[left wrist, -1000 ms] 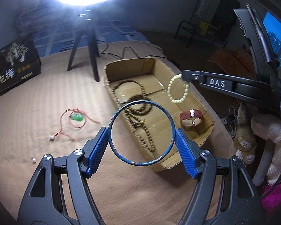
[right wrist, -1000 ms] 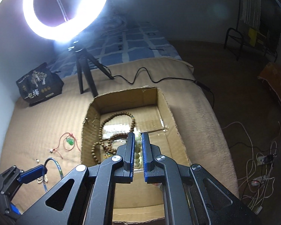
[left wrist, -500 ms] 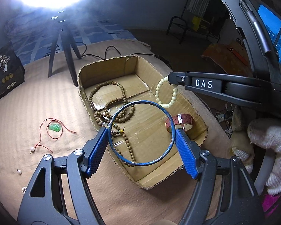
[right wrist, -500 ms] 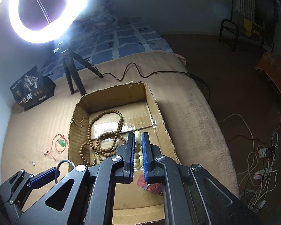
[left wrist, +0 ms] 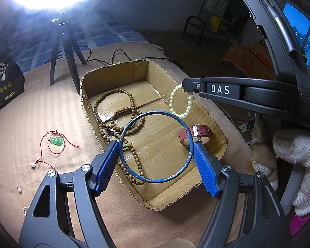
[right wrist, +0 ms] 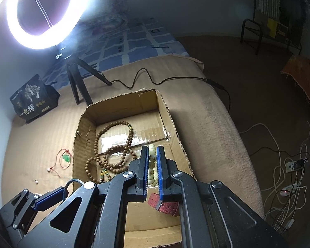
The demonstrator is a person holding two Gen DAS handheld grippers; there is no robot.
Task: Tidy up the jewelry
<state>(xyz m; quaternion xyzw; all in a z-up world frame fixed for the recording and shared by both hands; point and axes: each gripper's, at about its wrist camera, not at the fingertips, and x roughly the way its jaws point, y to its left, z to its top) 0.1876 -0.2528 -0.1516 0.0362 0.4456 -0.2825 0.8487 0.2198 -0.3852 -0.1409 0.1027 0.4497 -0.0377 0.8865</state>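
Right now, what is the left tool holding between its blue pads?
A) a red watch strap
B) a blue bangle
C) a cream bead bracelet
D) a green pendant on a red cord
B: the left tool grips a thin blue bangle across its width, above the cardboard box; the cream bead bracelet hangs from the right tool.

Both wrist cameras ride close behind their claws, tilted steeply down at the bed. Left view looks over the cardboard box (left wrist: 88, 95) from its near left corner; right view faces along its length. Both share box and ring light (right wrist: 41, 20).
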